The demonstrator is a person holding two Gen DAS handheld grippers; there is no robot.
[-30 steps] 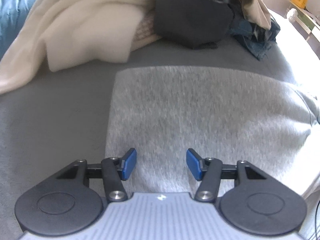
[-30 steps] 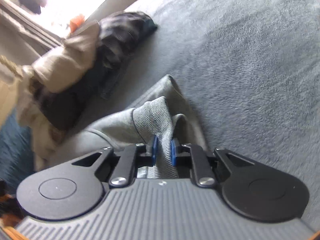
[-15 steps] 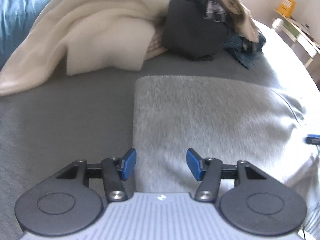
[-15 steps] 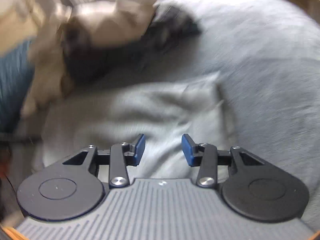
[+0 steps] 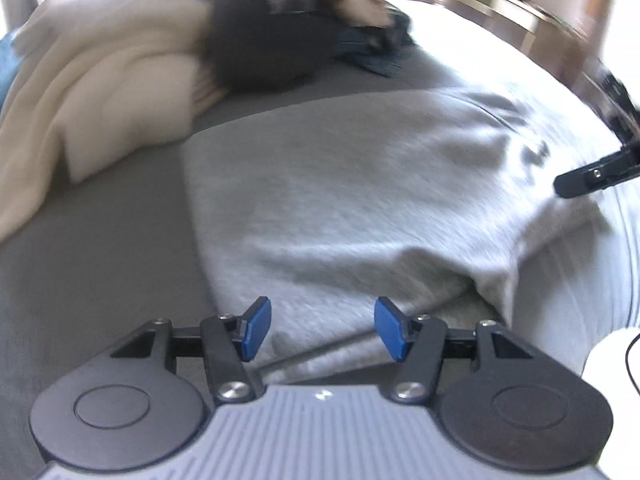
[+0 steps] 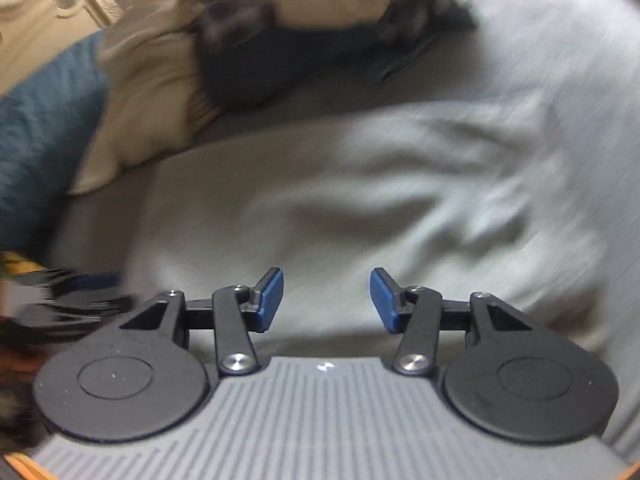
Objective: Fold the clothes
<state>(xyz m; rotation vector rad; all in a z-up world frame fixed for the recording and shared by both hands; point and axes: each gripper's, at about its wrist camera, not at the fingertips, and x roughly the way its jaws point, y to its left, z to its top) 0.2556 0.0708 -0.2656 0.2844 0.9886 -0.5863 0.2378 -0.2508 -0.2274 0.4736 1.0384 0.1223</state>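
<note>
My left gripper (image 5: 322, 330) has its blue pads spread wide with nothing between them, poised over the near edge of the grey sweatshirt (image 5: 360, 184). My right gripper (image 6: 326, 300) is just as wide apart and empty, and the same sweatshirt (image 6: 360, 208) fills the view ahead of it, rumpled toward 2 o'clock. In the left wrist view the sweatshirt lies on the dark grey bedcover (image 5: 100, 248), its left edge straight, with a folded-over flap making a ridge toward 4 o'clock. At 3 o'clock in that view I see a black finger of my right gripper (image 5: 592, 176) just above the cloth; I cannot tell whether it touches. Beyond the sweatshirt, at 11 o'clock, a cream blanket (image 5: 108, 92) is heaped, and at 12 o'clock a pile of dark clothes (image 5: 272, 48) leans against it. Both views are blurred. From the right wrist I see a blue pillow (image 6: 44, 140) at 9 o'clock.
</note>
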